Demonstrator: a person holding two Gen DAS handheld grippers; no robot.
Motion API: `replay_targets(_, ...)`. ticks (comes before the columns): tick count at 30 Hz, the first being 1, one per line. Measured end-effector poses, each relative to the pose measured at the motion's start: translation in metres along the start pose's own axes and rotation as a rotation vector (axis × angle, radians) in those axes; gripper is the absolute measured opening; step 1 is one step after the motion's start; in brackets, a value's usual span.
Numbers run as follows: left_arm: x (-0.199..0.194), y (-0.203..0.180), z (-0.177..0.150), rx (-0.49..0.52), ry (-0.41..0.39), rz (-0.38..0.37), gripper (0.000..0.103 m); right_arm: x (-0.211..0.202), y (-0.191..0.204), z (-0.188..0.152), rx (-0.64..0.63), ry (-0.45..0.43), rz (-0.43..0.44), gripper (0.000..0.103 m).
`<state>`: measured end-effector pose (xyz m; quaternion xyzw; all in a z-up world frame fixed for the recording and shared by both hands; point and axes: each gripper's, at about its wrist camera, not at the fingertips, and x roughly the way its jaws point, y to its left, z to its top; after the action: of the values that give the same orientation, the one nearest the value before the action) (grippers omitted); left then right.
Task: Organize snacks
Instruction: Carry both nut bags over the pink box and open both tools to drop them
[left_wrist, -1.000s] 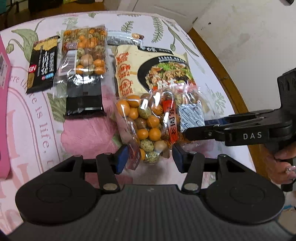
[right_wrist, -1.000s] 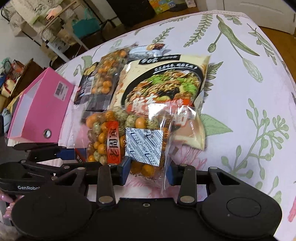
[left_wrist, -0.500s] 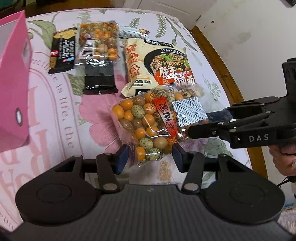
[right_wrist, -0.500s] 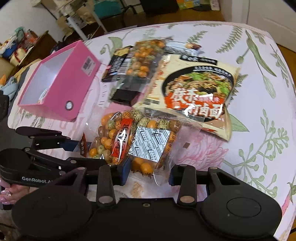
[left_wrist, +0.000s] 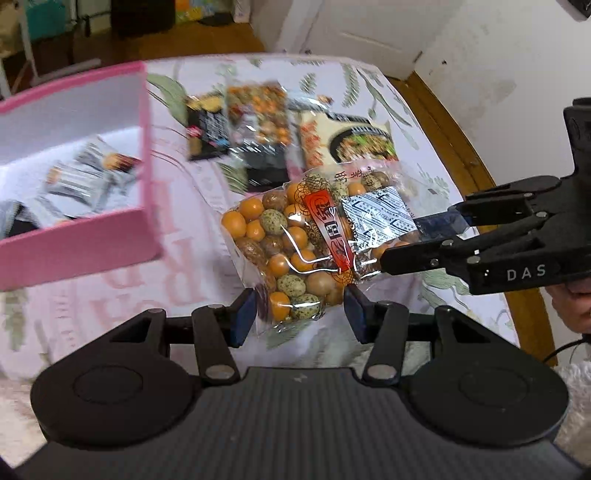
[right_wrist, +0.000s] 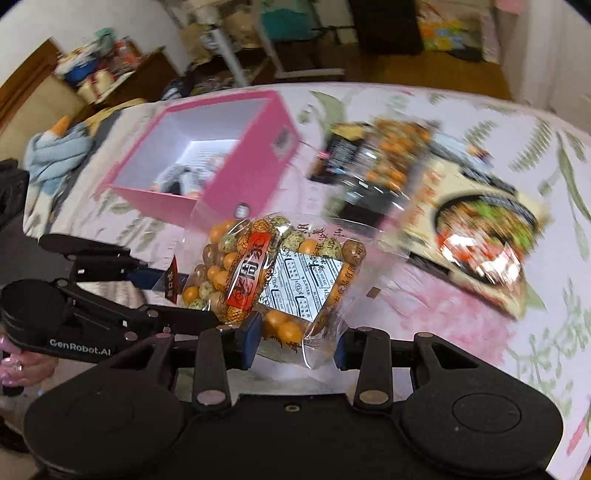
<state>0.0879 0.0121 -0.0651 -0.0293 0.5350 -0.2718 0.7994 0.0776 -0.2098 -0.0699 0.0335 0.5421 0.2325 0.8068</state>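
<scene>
- Holding one clear bag of coated nuts (left_wrist: 295, 254) above the tabletop (left_wrist: 192, 291) with both tools: my left gripper (left_wrist: 300, 313) has its jaws narrowed on the bag's near end, and my right gripper (right_wrist: 297, 341) has its jaws narrowed on the opposite end, both clamped on the plastic.
- The bag hangs clear of the flowered cloth, between the two grippers, with its red label strip and white printed panel facing up.
- One pink box (left_wrist: 146, 155) stands open on the cloth just to the left of the bag in the left wrist view; several small silver-wrapped packets (left_wrist: 85, 173) lie inside it, too blurred to count.
- Beyond the bag, four snacks lie on the tabletop close together: one large instant noodle pack (right_wrist: 484, 236), one second bag of coated nuts (left_wrist: 258, 107), one black packet with pale print (left_wrist: 205, 131) and one plain black packet (left_wrist: 264, 171) partly under the nut bag.
- A further small wrapper near the far edge of this group is too blurred to identify.
- Nothing lies between the held bag and the pink box's near wall.
- A hand (right_wrist: 14, 369) grips the left tool's handle at the right wrist view's left edge.
</scene>
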Motion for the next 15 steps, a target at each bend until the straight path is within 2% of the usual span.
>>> replay_targets(8, -0.052, 0.047, 0.008, -0.015, -0.128, 0.077, 0.049, 0.006, 0.042, 0.048, -0.131, -0.068, 0.068, 0.042)
replay_targets(15, -0.079, 0.103, 0.029, -0.043, -0.212, 0.189, 0.049, 0.041, 0.071, 0.106, -0.176, -0.108, 0.153, 0.041)
